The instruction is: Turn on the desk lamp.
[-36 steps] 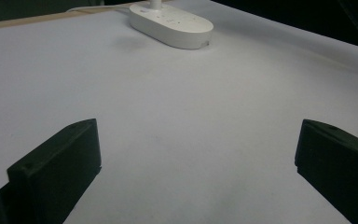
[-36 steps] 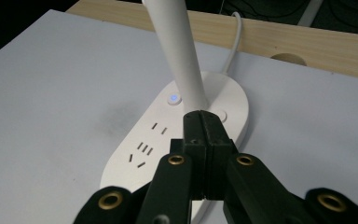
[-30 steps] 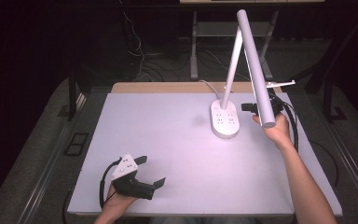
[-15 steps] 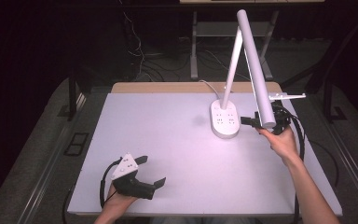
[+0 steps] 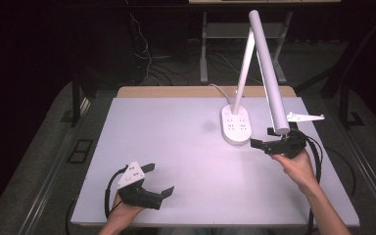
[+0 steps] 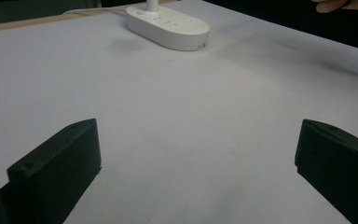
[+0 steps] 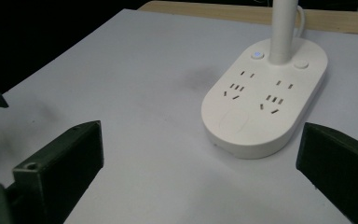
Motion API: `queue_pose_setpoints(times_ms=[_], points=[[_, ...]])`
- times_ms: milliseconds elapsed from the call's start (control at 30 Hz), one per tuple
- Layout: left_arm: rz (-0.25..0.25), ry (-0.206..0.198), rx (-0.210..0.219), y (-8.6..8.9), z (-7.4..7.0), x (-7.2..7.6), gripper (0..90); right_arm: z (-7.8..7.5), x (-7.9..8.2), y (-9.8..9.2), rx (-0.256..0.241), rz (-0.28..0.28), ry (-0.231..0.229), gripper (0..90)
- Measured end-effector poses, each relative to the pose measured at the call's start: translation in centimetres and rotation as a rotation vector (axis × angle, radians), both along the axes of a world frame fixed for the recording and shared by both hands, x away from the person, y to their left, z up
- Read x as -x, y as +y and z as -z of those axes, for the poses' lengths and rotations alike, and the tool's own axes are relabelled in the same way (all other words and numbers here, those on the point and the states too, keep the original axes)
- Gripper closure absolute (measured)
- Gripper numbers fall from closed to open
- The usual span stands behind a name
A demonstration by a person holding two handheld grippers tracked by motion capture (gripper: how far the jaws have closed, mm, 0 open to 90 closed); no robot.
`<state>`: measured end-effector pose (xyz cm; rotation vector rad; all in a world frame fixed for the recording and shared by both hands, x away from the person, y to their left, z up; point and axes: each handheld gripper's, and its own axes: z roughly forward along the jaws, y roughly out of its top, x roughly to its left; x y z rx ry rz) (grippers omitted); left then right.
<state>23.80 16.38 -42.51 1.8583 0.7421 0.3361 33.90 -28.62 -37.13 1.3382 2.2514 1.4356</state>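
At the near left corner of the table [image 5: 176,127], a flat matte white board with a strip of pale wood along its far edge, the left gripper [image 5: 157,181] rests low in the person's left hand [image 5: 122,215]. It is blocky black plastic with a grey three-cornered plate on top, and its jaws stand released, wide apart, with bare tabletop between them (the left gripper view shows the two squared black blocks at either edge and nothing held).

Toward the middle right stands the desk lamp. Its base [image 5: 236,125] is a smooth, glossy white oval slab with rounded edges, lying flat on the table; its top carries several groups of small socket slots and two round buttons [image 7: 257,55] beside the stem. A slim white tube [image 5: 243,68] rises from the far end of the base, leaning slightly, and from its top a thicker, round pale-grey bar [image 5: 269,73] slopes down toward the near right. A white cord [image 5: 219,89] runs from the base to the far edge.

Just right of the base, under the low end of the bar, the right gripper [image 5: 260,145] hovers in the right hand [image 5: 298,166], jaws released and spread, pointing at the base and near it without touching.
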Motion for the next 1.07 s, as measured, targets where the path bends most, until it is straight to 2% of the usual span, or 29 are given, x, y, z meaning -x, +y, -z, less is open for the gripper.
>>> queue_pose_setpoints(times_ms=[300,433,600,667,767,1067], points=[[-0.002,-0.001,-0.003,0.0,0.0,0.0,0.0,0.9,3.3,-0.1,-0.008,-0.014,-0.027,0.2],[-0.003,0.000,-0.004,0.0,0.0,0.1,0.0,1.8,4.7,-0.1,-0.003,-0.014,-0.035,0.2],[-0.005,0.001,-0.001,0.0,0.0,0.1,0.0,2.9,6.1,-0.1,0.006,-0.010,-0.035,0.2],[-0.005,0.000,-0.002,0.0,0.0,0.1,0.0,3.0,6.7,-0.1,0.006,-0.009,-0.030,0.2],[-0.005,-0.004,-0.002,0.0,-0.1,0.1,0.0,3.3,7.4,-0.1,0.016,-0.009,-0.050,0.2],[-0.003,-0.003,-0.006,0.0,0.0,0.1,0.0,4.2,9.3,-0.4,0.012,-0.002,-0.040,0.3]])
